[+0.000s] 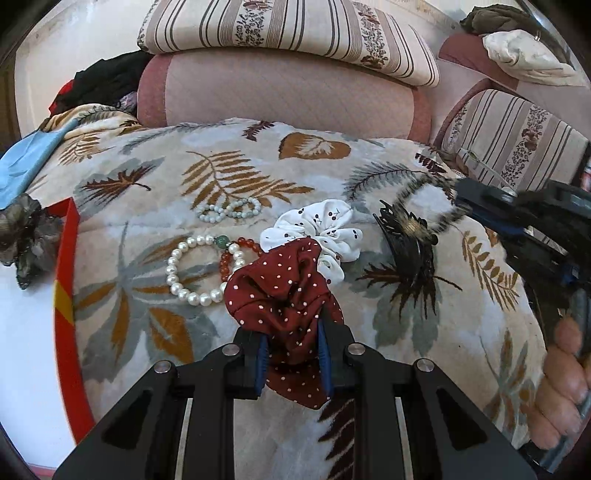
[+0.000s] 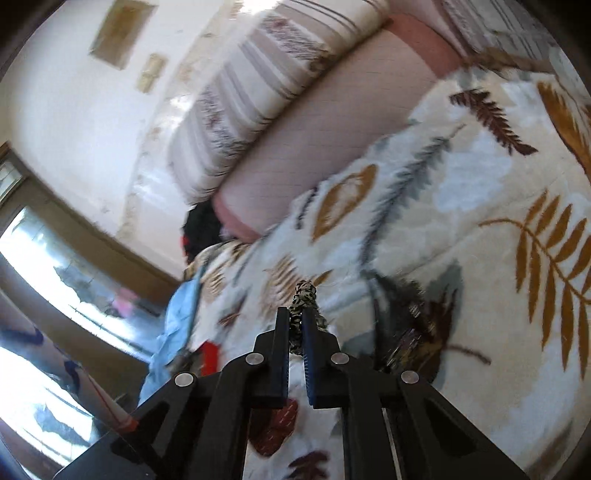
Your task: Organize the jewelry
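My left gripper [image 1: 291, 332] is shut on a dark red polka-dot scrunchie [image 1: 284, 284], held over the leaf-patterned blanket [image 1: 155, 314]. My right gripper [image 1: 461, 201], seen at the right in the left wrist view, is shut on a leopard-print hair band [image 1: 417, 188]; it also shows between the fingers in the right wrist view [image 2: 301, 325], with the gripper [image 2: 295, 321] lifted and tilted. On the blanket lie a white cherry-print scrunchie [image 1: 321, 225], a black claw clip [image 1: 406, 240], a pearl bracelet [image 1: 184, 273], an orange bead bracelet [image 1: 240, 254] and a pale bead bracelet [image 1: 229, 208].
A red-edged box [image 1: 66, 295] with a white inside lies at the left, with a dark fabric flower [image 1: 26, 240] on it. A blue cloth [image 1: 22, 166] lies at the far left. Striped cushions [image 1: 288, 33] and a pink bolster [image 1: 280, 96] stand behind.
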### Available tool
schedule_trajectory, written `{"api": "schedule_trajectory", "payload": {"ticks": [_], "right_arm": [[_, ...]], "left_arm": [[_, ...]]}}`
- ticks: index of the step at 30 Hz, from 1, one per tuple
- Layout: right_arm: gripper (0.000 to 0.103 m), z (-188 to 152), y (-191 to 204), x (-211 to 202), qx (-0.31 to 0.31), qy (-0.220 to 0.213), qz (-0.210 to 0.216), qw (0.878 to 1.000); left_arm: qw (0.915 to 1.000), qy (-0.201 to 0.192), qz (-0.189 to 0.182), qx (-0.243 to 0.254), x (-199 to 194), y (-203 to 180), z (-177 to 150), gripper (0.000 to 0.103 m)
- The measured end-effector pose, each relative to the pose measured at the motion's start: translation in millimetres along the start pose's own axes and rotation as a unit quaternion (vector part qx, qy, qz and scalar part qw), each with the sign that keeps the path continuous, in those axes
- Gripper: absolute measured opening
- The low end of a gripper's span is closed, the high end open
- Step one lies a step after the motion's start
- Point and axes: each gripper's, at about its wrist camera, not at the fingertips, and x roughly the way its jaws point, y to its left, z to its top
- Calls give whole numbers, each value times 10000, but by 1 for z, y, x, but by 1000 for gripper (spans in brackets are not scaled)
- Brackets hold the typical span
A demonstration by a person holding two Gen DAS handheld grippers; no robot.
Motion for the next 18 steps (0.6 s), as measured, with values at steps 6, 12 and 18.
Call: {"api": "schedule_trajectory", "payload": {"ticks": [6, 12, 18], "right_arm": [[8, -43, 8, -27, -67, 288, 140, 9995], [8, -78, 4, -30, -80, 661, -15, 9978], [8, -96, 11, -33, -358, 705, -289, 9965]], "left_arm": [[10000, -12, 37, 32, -22, 6, -18, 21], [10000, 60, 49, 54, -37, 8, -43, 21], [9999, 50, 15, 101, -52, 7, -61, 21]]}}
